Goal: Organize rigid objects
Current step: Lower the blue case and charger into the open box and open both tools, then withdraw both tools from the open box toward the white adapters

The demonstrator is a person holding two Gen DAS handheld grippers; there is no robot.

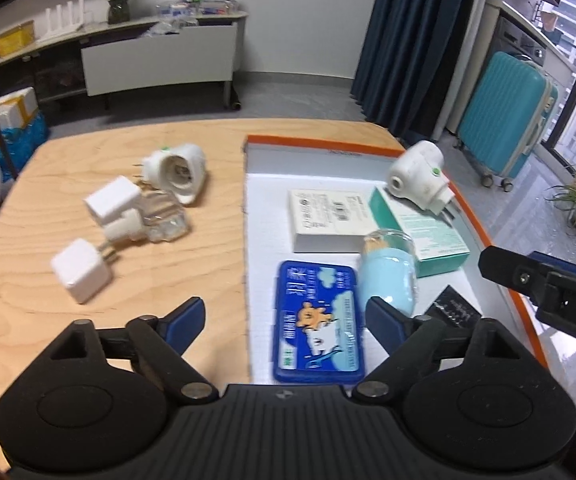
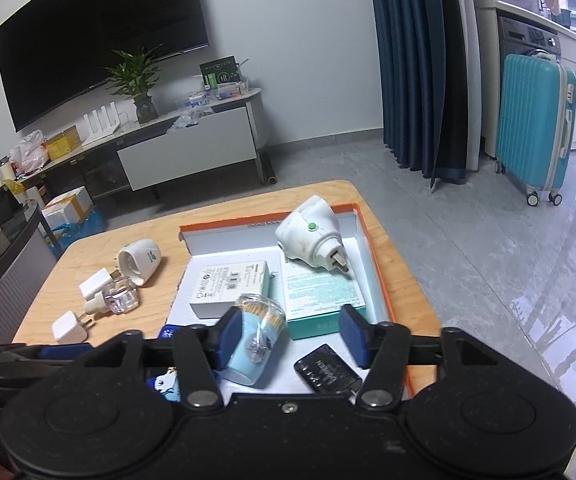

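Note:
An orange-rimmed white box (image 1: 319,147) (image 2: 375,248) lies on the wooden table. In it are a white plug-in device (image 1: 417,176) (image 2: 311,236), a white carton (image 1: 327,214) (image 2: 228,284), a teal carton (image 1: 427,232) (image 2: 323,292), a light blue toothpick jar (image 1: 387,272) (image 2: 254,332), a blue tin (image 1: 317,320) and a black item (image 2: 325,368). On the table to the left lie another white plug-in device (image 1: 176,172) (image 2: 140,262), two white chargers (image 1: 82,276) (image 1: 112,198) and a clear bottle (image 1: 164,220). My left gripper (image 1: 284,324) is open above the blue tin. My right gripper (image 2: 291,336) is open above the box's near end, empty.
The table's right edge (image 2: 411,280) drops to a tiled floor. A teal suitcase (image 2: 535,120) stands by the dark curtain. A TV cabinet (image 2: 188,152) with a plant stands at the back wall. The right gripper's body shows at the right in the left wrist view (image 1: 547,292).

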